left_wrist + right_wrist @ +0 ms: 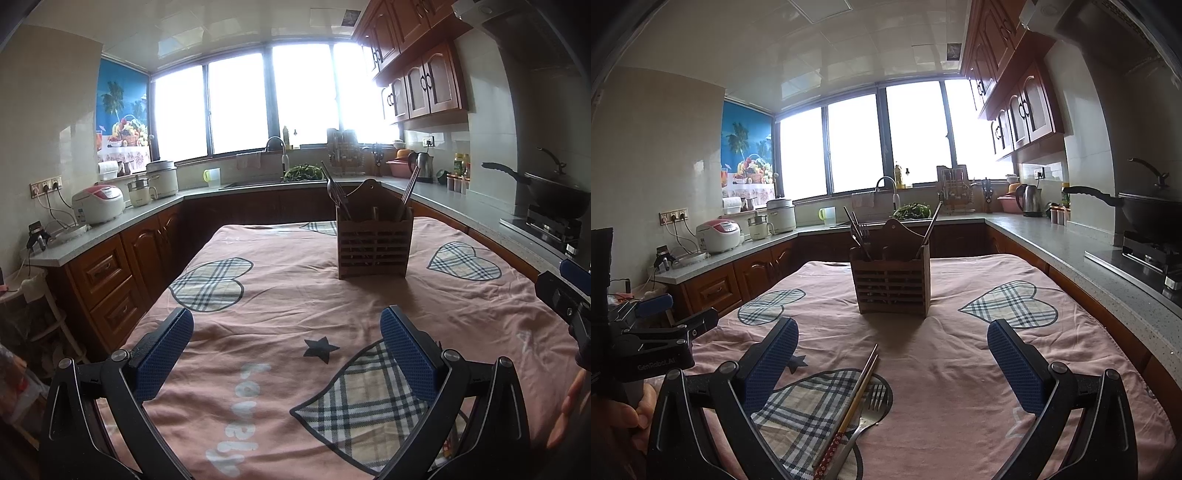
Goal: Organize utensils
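Note:
A brown slatted wooden utensil holder (pixel 373 243) stands on the pink cloth-covered table (pixel 280 295), holding chopsticks and several utensils; it also shows in the right wrist view (pixel 891 284). A pair of chopsticks (pixel 853 402) and a metal fork (pixel 866 417) lie on the cloth between my right gripper's fingers, close to the camera. My right gripper (pixel 893 334) is open and empty above them. My left gripper (pixel 287 321) is open and empty, well short of the holder. The right gripper's tip shows at the left view's right edge (pixel 565 291).
Kitchen counters (pixel 1052 236) with wooden cabinets wrap around the table. A wok (pixel 1145 210) sits on the stove at right. A rice cooker (pixel 99 203), pots, a kettle (pixel 423 166) and a sink stand on the counters by the windows.

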The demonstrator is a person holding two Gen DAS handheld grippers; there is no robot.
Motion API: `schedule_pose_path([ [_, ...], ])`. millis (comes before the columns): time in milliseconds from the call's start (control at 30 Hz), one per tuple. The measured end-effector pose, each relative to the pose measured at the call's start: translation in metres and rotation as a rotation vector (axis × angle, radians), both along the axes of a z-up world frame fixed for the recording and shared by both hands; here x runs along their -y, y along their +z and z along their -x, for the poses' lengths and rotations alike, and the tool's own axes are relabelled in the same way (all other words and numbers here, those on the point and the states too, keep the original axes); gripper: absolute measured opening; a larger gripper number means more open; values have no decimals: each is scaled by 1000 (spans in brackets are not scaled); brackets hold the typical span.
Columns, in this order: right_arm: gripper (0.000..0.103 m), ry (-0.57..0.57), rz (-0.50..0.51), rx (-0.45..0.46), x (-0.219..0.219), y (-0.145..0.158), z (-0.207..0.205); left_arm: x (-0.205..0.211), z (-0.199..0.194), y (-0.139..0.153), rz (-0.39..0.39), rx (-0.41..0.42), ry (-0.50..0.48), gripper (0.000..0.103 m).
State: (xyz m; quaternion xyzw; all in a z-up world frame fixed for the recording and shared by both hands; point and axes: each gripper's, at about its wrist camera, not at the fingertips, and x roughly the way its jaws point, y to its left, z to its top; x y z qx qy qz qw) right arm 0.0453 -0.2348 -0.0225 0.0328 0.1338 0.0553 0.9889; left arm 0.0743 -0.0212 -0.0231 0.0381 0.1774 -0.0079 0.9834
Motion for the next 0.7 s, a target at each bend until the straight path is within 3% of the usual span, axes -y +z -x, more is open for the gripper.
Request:
schedule_pose_path([
  [700, 103, 6, -4, -33, 6, -3, -21, 2, -18, 3, 5, -17, -12, 103],
])
